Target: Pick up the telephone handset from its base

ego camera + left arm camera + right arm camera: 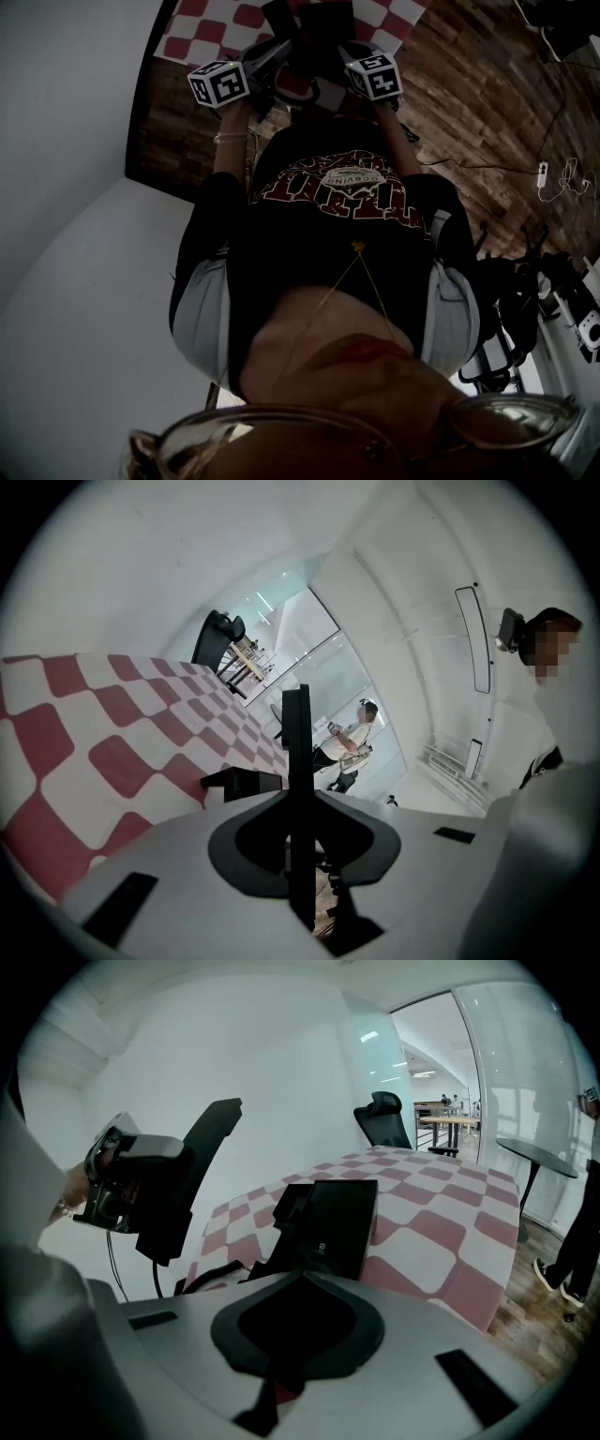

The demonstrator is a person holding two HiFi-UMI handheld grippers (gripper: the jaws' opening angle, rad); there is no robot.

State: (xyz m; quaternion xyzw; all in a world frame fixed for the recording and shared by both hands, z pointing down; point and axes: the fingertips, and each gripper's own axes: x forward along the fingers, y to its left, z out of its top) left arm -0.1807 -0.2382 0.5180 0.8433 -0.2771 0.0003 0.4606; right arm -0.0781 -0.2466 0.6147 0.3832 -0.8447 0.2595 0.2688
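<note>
Two claws (297,761) (298,1288), one handset (211,1138), one base (333,1218)

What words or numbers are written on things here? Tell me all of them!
No text here reads clearly.
Shirt: red and white lettering, upside down, too blurred to read.
Phone base: one small white logo, too small to read.
Left cube and right cube: black-and-white square patterns, no words.

Left claw (161,1181) clamped on the handset (202,1159) — right claw (298,1321) beside it, tilted downward.
</note>
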